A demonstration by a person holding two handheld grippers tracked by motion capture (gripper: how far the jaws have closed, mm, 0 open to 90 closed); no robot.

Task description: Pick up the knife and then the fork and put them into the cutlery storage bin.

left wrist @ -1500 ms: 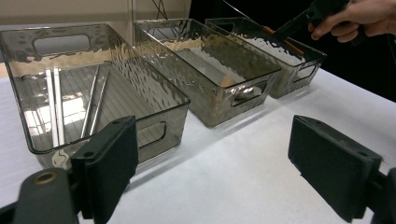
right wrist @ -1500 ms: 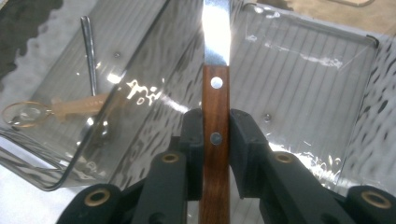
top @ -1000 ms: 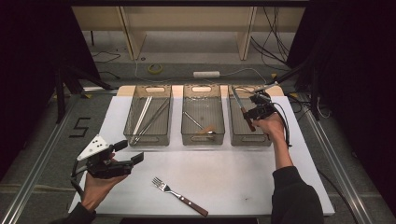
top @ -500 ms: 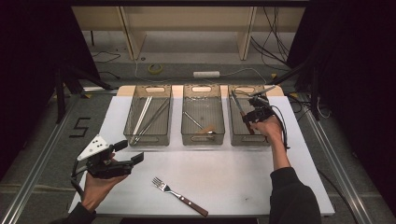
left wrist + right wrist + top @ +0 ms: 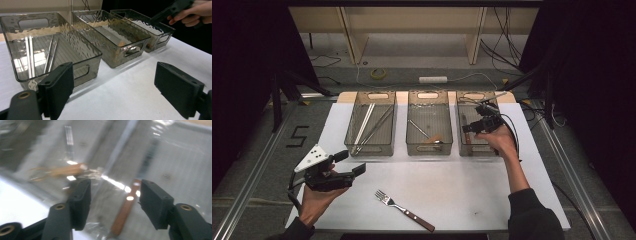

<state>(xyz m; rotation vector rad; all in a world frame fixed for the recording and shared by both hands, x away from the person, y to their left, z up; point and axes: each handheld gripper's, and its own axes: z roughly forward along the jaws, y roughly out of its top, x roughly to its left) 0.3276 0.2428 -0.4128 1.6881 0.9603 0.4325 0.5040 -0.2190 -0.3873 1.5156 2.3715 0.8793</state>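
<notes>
My right gripper (image 5: 473,124) hovers over the right-hand clear bin (image 5: 492,149). Its jaws have just been opening and now stand open, with nothing pressed between the pads (image 5: 81,202). Below them a wooden-handled utensil (image 5: 125,213) lies loose on the bin's floor (image 5: 464,134). My left gripper (image 5: 350,163) is held open and empty over the white mat at the front left, its jaws pointing toward the bins (image 5: 115,87). A fork with a wooden handle (image 5: 404,210) lies on the mat near the front edge.
The left bin (image 5: 353,149) holds long metal chopsticks (image 5: 366,122). The middle bin (image 5: 428,148) holds a wooden-handled spoon (image 5: 432,137). All stand in a row at the back of the white mat (image 5: 472,185). Cables and a tape roll lie on the floor beyond.
The right gripper's jaws have opened and the wooden-handled utensil it held now lies in the right bin. The right hand shifted slightly over the bin. The left gripper stayed put.
</notes>
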